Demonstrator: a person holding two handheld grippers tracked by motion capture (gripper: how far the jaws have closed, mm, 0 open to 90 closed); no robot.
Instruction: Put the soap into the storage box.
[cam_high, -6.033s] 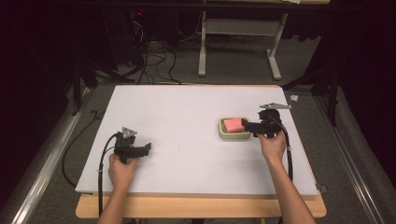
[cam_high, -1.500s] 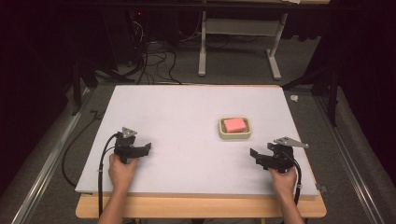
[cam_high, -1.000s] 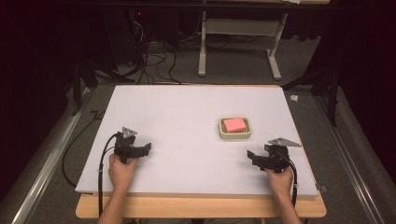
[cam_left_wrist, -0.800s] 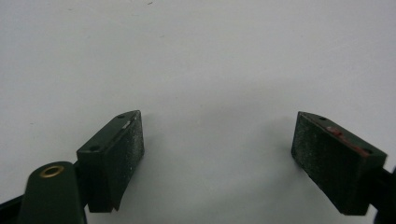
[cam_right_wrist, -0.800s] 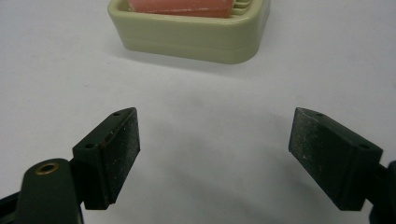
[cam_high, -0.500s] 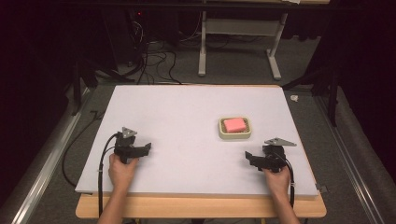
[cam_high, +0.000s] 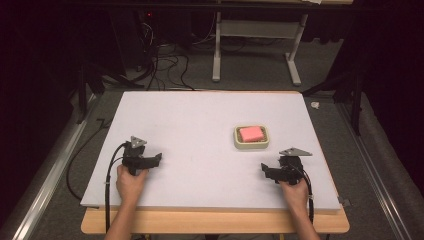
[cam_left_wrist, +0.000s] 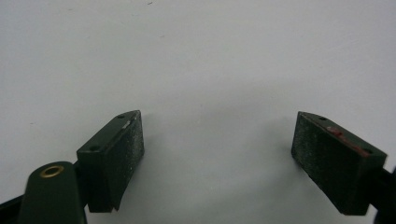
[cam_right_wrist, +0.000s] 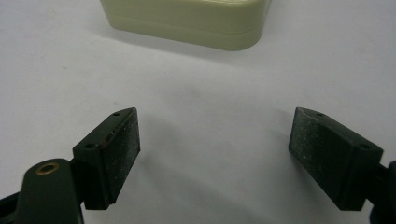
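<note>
A cream dish (cam_high: 239, 143) sits right of the white board's middle, with a pink block (cam_high: 250, 133) lying in it. My right gripper (cam_high: 265, 171) rests near the board's front right, a short way in front of the dish. In the right gripper view its jaws stand wide open over bare board (cam_right_wrist: 215, 149), with the dish's wall (cam_right_wrist: 187, 23) beyond them. My left gripper (cam_high: 156, 161) rests at the front left, far from the dish. Its jaws are also wide open (cam_left_wrist: 219, 154), with only white board between them.
The white board (cam_high: 200, 125) lies on a wooden table whose front edge (cam_high: 215, 222) shows below it. Cables (cam_high: 107, 190) trail from each gripper over the front. Table legs and floor cables stand in the dark behind the board.
The right gripper has left the dish, come back to the front right of the board, and crept slightly left over the last second. The left gripper has not moved.
</note>
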